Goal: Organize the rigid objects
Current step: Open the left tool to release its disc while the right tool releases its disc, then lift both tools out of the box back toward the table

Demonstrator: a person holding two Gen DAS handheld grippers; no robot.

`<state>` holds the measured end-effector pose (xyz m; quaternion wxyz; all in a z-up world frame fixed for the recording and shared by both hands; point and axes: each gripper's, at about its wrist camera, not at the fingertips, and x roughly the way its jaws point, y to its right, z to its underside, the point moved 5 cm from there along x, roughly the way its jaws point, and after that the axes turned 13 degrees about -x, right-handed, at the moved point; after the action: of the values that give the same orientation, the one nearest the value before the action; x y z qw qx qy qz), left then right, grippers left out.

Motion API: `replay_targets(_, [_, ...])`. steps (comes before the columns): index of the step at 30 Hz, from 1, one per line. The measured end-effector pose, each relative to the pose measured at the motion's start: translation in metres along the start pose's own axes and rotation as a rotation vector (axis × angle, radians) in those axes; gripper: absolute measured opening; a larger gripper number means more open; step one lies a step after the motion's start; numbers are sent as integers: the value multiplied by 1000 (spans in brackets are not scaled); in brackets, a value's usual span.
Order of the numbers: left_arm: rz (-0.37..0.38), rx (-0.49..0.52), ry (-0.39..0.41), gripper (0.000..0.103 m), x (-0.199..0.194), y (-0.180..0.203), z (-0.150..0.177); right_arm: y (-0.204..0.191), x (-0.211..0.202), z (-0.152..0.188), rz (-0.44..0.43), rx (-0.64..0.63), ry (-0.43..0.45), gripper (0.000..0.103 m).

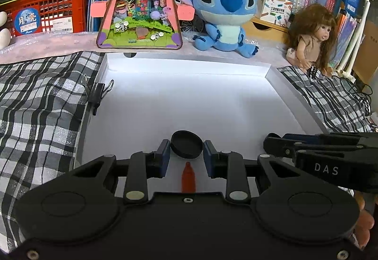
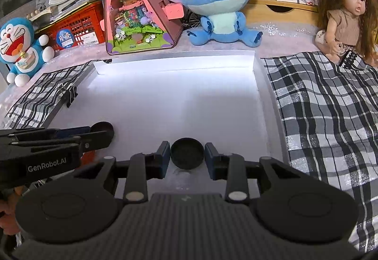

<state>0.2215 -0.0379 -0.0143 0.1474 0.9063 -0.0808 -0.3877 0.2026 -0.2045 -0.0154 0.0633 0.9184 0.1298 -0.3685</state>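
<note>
My left gripper is shut on a round black cap, held between its blue pads over the white tray. A small red bottle-shaped piece lies on the tray below it. My right gripper is shut on a second round black cap, also low over the tray. The right gripper shows at the right in the left wrist view. The left gripper with its cap shows at the left in the right wrist view.
The tray lies on a black-and-white checked cloth, fixed by a binder clip on its left edge. Behind stand a triangular toy house, a blue plush, a doll, a Doraemon plush and bookshelves.
</note>
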Motion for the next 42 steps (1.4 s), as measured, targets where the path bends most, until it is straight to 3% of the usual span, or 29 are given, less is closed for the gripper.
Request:
replay_targets(3, [19, -24, -5, 29, -3, -1, -1, 0, -2, 0, -2, -5, 10, 41])
replay_targets(4, [24, -29, -5, 30, -5, -2, -1, 0, -3, 0, -1, -8, 14, 45])
replay_targets(6, [33, -31, -3, 38, -9, -2, -1, -1, -5, 0, 8, -15, 26, 55])
replay_targets(21, [58, 36, 63, 75, -50, 2, 10, -6, -37, -3, 13, -54, 129, 85])
replay_targets(27, [60, 72, 96, 80, -70, 0, 17, -5, -49, 1, 7, -48, 161, 89])
replay_targets(42, [71, 90, 127, 81, -106, -7, 45, -18, -81, 24, 31, -127, 227, 101])
